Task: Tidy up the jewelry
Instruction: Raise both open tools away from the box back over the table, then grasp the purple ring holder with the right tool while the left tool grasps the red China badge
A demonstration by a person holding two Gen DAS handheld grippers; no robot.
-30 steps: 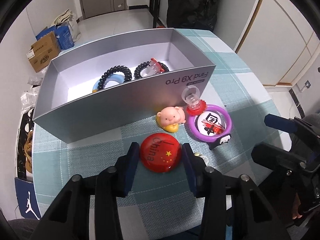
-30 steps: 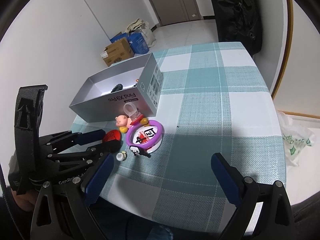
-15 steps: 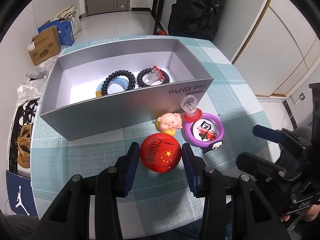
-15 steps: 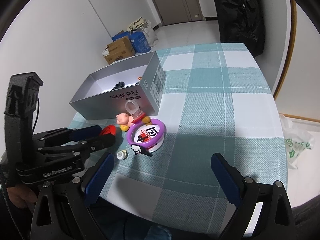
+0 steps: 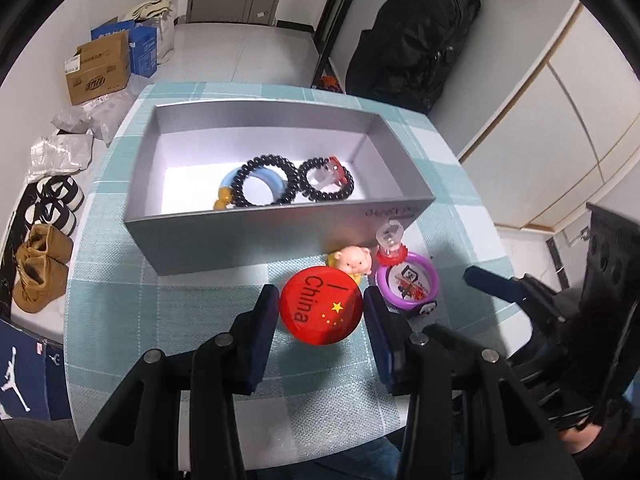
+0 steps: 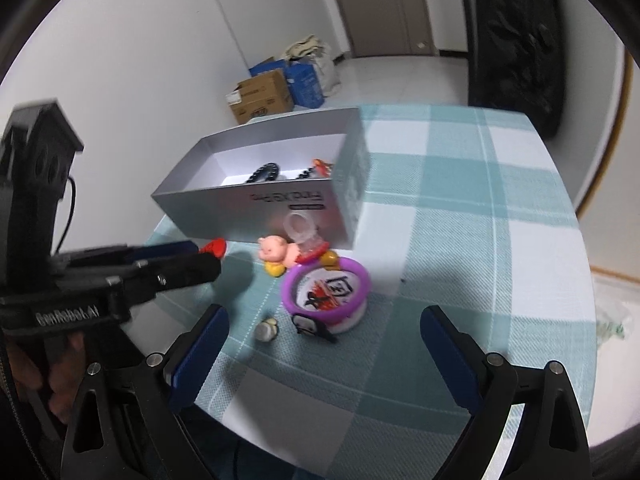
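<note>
Left gripper [image 5: 321, 312] is clamped on a round red badge [image 5: 321, 305] printed "I China", both blue pads pressing its edges; badge sits raised off the checked teal bench [image 5: 160, 320], just in front of the grey box [image 5: 240, 240]. Right gripper [image 6: 320, 344] stands wide open with nothing between its fingers, hovering over the bench near the loose items. Inside the box: a large black bead bracelet [image 5: 266, 180] over a blue ring [image 5: 256, 180], and a smaller black bead bracelet [image 5: 327, 184] with a red-and-clear piece on it. Outside the box, touching its front wall: pink pig figure [image 5: 352, 262] and a clear-topped red ring toy [image 5: 390, 248]. Just beside them a purple ring [image 5: 406, 284] around a printed disc. In the right wrist view a small round charm [image 6: 267, 329] lies alone on the bench near the purple ring. A person's hand [image 6: 52, 384] holds the left gripper's handle.
</note>
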